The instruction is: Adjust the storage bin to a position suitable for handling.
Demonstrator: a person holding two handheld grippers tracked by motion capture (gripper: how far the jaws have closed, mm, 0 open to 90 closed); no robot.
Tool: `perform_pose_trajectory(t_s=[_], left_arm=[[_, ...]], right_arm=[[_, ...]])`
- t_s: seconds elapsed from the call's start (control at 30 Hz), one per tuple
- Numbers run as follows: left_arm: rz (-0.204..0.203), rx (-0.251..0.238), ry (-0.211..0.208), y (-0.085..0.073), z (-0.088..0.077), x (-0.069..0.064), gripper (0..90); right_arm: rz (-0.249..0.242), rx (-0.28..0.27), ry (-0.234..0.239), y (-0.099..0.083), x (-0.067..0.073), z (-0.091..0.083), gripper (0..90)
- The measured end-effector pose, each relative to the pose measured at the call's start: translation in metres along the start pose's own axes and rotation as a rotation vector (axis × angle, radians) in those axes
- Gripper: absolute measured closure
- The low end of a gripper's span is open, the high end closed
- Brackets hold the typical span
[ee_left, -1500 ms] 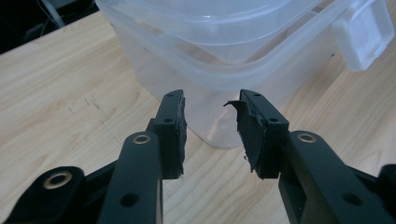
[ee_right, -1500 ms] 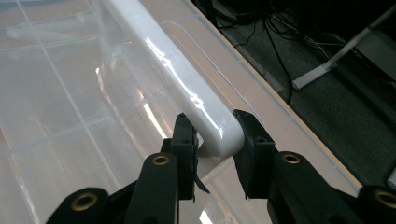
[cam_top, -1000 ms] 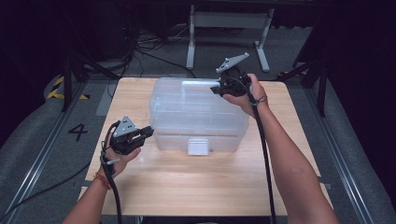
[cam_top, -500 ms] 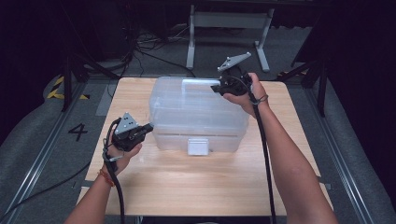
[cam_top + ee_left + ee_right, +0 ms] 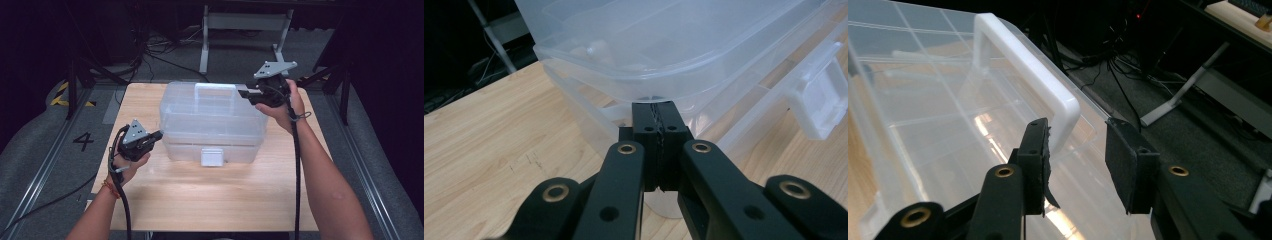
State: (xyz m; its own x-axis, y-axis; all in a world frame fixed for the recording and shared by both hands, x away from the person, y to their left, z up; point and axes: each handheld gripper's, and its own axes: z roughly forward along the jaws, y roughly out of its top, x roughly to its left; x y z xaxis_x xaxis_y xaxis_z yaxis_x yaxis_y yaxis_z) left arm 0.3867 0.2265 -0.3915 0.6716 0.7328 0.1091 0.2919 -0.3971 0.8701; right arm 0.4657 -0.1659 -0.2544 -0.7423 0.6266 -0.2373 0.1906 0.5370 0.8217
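Box [image 5: 212, 122], clear plastic, lidded, at the middle of the desk [image 5: 210, 200], slightly toward the far side. White handle [image 5: 215, 89] lies on the far part of the lid; white latch [image 5: 212, 156] sits on the near wall. Compartment ridges show through the lid in the right gripper view.

Left gripper [image 5: 159, 134]: held by the left hand [image 5: 127, 162] at the box's near left corner. Fingers [image 5: 659, 125] clenched pad to pad, nothing between them, tips just under the lid's rim at the box wall; whether they touch the wall cannot be told.

Right gripper [image 5: 243, 93]: held by the right hand [image 5: 280, 107] at the box's far right corner, above the lid. Fingers [image 5: 1035, 150] released, standing apart, having just been opening; nothing is pinched between them. The handle's right end lies just beyond the tips, apart from them.

Cable [image 5: 296, 170]: black, trailing from the right gripper along the forearm to the near edge. A like cable runs from the left gripper.

Surroundings: grey floor [image 5: 45, 165] with a painted 4 [image 5: 83, 141] left of the desk; metal stand [image 5: 245, 22] beyond the far edge.
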Motion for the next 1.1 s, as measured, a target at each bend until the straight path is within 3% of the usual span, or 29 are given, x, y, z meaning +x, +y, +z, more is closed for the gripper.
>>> perform_pose_trajectory(t_s=[0.3, 0.4, 0.63, 0.83, 1.1], left_arm=[[0.005, -0.006, 0.016, 0.007, -0.004, 0.002, 89.8], [0.017, -0.006, 0.030, 0.011, -0.005, 0.002, 89.8], [0.026, -0.004, 0.041, 0.020, -0.007, 0.005, 89.8], [0.023, -0.006, 0.046, 0.027, -0.008, 0.007, 89.6], [0.024, -0.008, 0.050, 0.030, -0.008, 0.009, 89.7]], right_arm=[[0.010, -0.068, -0.034, -0.029, 0.007, -0.041, 59.2], [-0.007, -0.070, -0.067, -0.040, 0.008, -0.055, 57.3], [0.022, -0.091, -0.063, -0.065, 0.007, -0.074, 53.5], [0.047, -0.086, -0.042, -0.090, 0.008, -0.075, 48.3], [0.055, -0.048, -0.022, -0.116, 0.013, -0.059, 44.4]])
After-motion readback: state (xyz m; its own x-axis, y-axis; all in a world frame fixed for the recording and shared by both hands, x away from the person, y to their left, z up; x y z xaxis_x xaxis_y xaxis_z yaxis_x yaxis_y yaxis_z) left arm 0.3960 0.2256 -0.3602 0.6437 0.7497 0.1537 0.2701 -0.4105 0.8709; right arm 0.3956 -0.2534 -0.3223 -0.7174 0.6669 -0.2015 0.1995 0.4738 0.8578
